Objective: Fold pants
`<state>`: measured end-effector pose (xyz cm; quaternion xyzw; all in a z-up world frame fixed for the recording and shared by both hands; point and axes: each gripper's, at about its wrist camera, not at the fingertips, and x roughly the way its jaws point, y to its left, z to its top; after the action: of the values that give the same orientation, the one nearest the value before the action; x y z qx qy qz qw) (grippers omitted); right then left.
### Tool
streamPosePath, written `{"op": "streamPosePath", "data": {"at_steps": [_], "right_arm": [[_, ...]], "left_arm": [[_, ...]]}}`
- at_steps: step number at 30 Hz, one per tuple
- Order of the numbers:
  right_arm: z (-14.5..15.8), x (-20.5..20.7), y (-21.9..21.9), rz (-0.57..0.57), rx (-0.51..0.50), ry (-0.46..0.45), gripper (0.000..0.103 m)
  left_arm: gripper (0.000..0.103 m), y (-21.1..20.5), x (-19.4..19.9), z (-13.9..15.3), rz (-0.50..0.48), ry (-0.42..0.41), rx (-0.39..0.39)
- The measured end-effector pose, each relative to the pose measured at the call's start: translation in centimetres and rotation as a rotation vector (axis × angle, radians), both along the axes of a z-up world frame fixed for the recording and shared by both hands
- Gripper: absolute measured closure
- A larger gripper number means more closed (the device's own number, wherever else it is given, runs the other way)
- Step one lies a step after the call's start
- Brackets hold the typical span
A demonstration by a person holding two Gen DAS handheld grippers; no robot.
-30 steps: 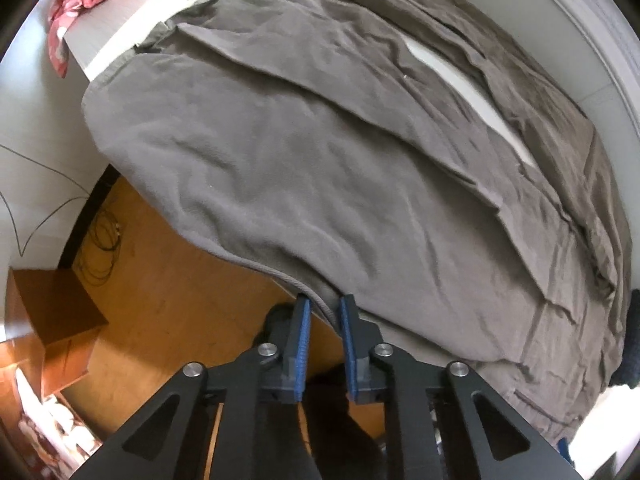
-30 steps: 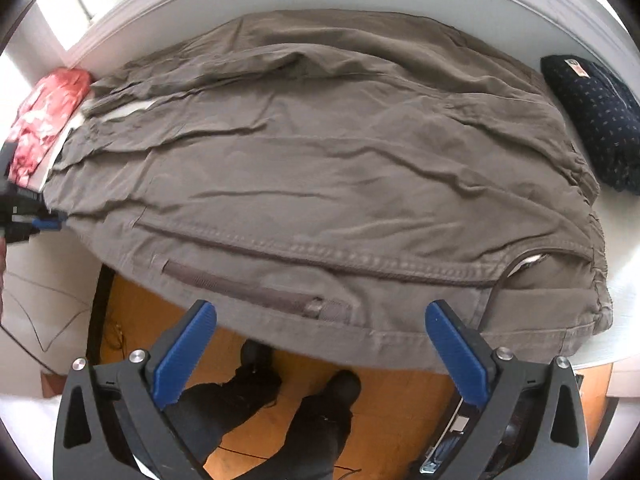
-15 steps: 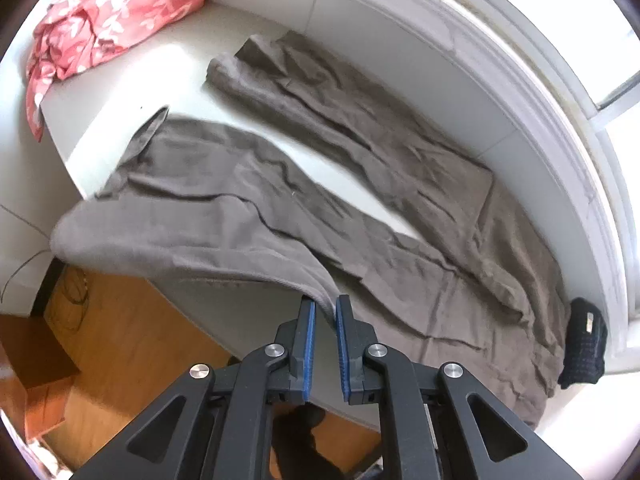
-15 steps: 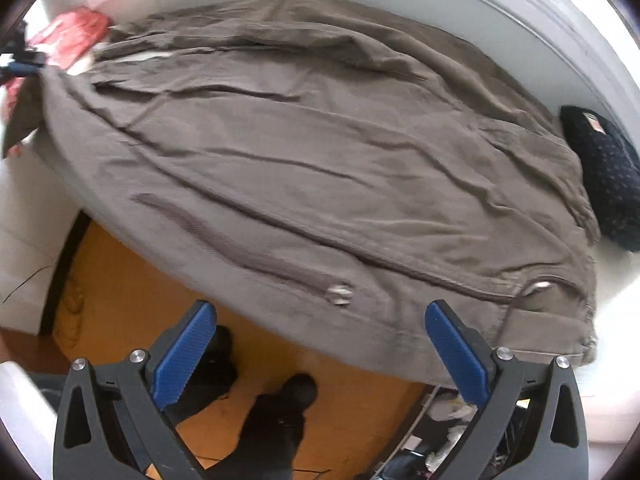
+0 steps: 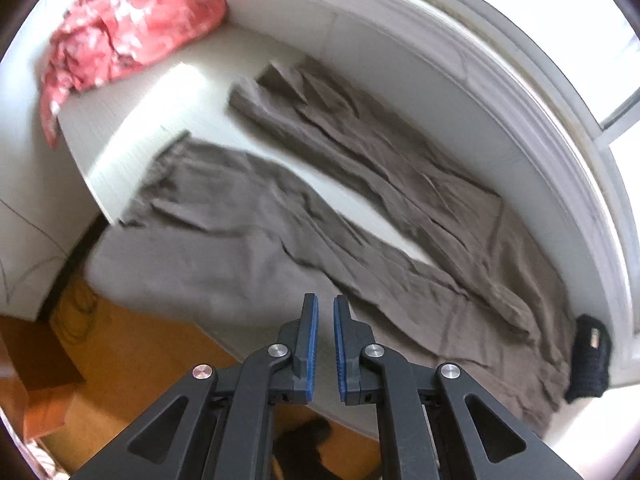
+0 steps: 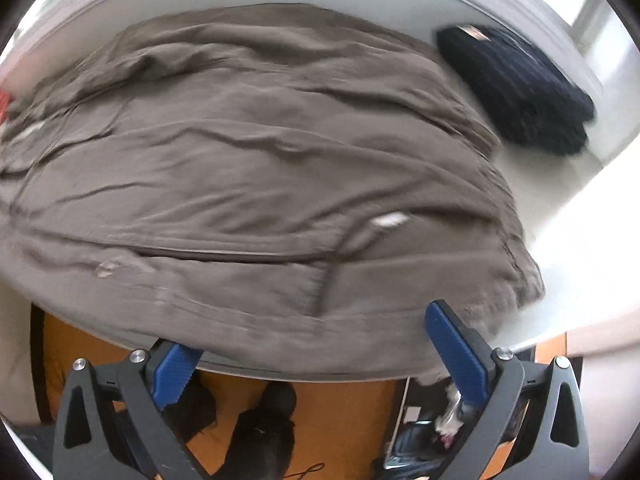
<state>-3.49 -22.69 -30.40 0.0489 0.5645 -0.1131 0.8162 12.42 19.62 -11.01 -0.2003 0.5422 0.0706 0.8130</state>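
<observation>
one pair of brown pants (image 5: 304,216) spread on the white bench (image 5: 132,136), near leg draped over the edge just ahead of my left tool (image 5: 322,308), nearly closed on nothing, my right tool (image 6: 316,344) wide open at the waistband, one red garment (image 5: 128,28), one dark garment (image 6: 516,88)

On the white worktop (image 5: 208,64) I count one pair of brown pants (image 5: 280,216), one red patterned cloth (image 5: 132,28) and one dark folded garment (image 6: 516,92), with two tools over them.

Left wrist overlooks pants (image 5: 360,216) from above; right wrist nears waistband.
</observation>
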Motion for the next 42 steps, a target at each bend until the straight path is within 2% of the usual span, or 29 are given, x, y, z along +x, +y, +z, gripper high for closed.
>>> {"op": "streamPosePath", "data": {"at_steps": [1, 2, 3, 4, 5, 8, 12, 16, 19, 23, 25, 26, 28, 29, 31, 34, 35, 36, 38, 41, 42], "right_arm": [[-0.1, -0.2, -0.4, -0.011, 0.013, -0.004, 0.001], [-0.1, -0.3, -0.8, -0.021, 0.021, -0.008, 0.014], [0.0, -0.3, -0.9, -0.01, 0.054, -0.026, 0.027], [0.1, -0.1, -0.7, 0.014, 0.099, -0.034, 0.052], [0.4, 0.1, -0.4, 0.038, 0.119, -0.029, 0.067], [2.3, 0.7, 0.3, 0.069, 0.092, -0.064, 0.083], [5.2, 1.1, -0.8, 0.051, 0.146, -0.129, 0.086], [7.2, 1.1, -0.7, 0.074, 0.124, -0.151, 0.086], [7.1, 1.2, -0.4, 0.087, 0.111, -0.144, 0.086], [6.9, 1.6, 0.2, 0.095, 0.108, -0.123, 0.086], [6.7, 1.6, 0.0, 0.099, 0.109, -0.113, 0.086], [6.8, 1.7, -0.1, 0.101, 0.109, -0.11, 0.086], [6.8, 1.6, 0.0, 0.105, 0.104, -0.106, 0.086], [6.8, 1.6, 0.0, 0.105, 0.105, -0.104, 0.086], [6.7, 1.7, -0.1, 0.101, 0.108, -0.104, 0.086], [6.6, 1.7, -0.1, 0.093, 0.111, -0.103, 0.086], [6.5, 1.6, 0.0, 0.091, 0.112, -0.102, 0.086], [6.5, 1.6, 0.0, 0.087, 0.115, -0.094, 0.086], [6.4, 1.5, -0.1, 0.082, 0.117, -0.09, 0.086], [6.3, 1.4, -0.1, 0.076, 0.122, -0.081, 0.086], [6.2, 1.4, -0.1, 0.074, 0.123, -0.078, 0.086]], "left_arm": [[0.095, 0.2, 0.1, -0.2, -0.003, 0.0, 0.005], [0.095, 0.4, 0.3, -0.7, -0.006, 0.014, 0.008], [0.095, 0.6, 0.4, -1.5, -0.007, 0.036, 0.012], [0.095, 0.8, 0.3, -2.1, -0.007, 0.05, 0.011], [0.095, 1.1, 0.1, -2.8, -0.003, 0.067, 0.006], [0.095, 2.3, -1.6, -4.8, 0.033, 0.106, -0.046], [0.095, 3.4, -4.4, -7.1, 0.049, 0.132, -0.107], [0.095, 3.5, -6.3, -9.5, 0.03, 0.178, -0.131], [0.095, 3.6, -7.2, -10.9, 0.024, 0.198, -0.141], [0.094, 4.2, -8.4, -12.3, 0.064, 0.229, -0.152], [0.094, 4.8, -8.7, -13.1, 0.118, 0.303, -0.101], [0.095, 5.0, -8.8, -13.5, 0.124, 0.328, -0.101], [0.094, 5.3, -9.0, -13.8, 0.12, 0.323, -0.135], [0.095, 5.3, -9.0, -13.7, 0.111, 0.316, -0.136], [0.094, 5.4, -9.0, -13.4, 0.073, 0.251, -0.178], [0.095, 5.3, -9.2, -12.4, -0.013, 0.038, -0.354], [0.094, 5.3, -9.4, -12.0, -0.031, -0.019, -0.387], [0.094, 5.4, -9.7, -11.5, -0.024, -0.06, -0.38], [0.094, 5.3, -9.8, -10.6, -0.017, -0.067, -0.301], [0.094, 5.3, -9.8, -10.4, -0.046, -0.072, -0.295], [0.094, 5.1, -9.3, -10.4, -0.057, -0.049, -0.23]]}}
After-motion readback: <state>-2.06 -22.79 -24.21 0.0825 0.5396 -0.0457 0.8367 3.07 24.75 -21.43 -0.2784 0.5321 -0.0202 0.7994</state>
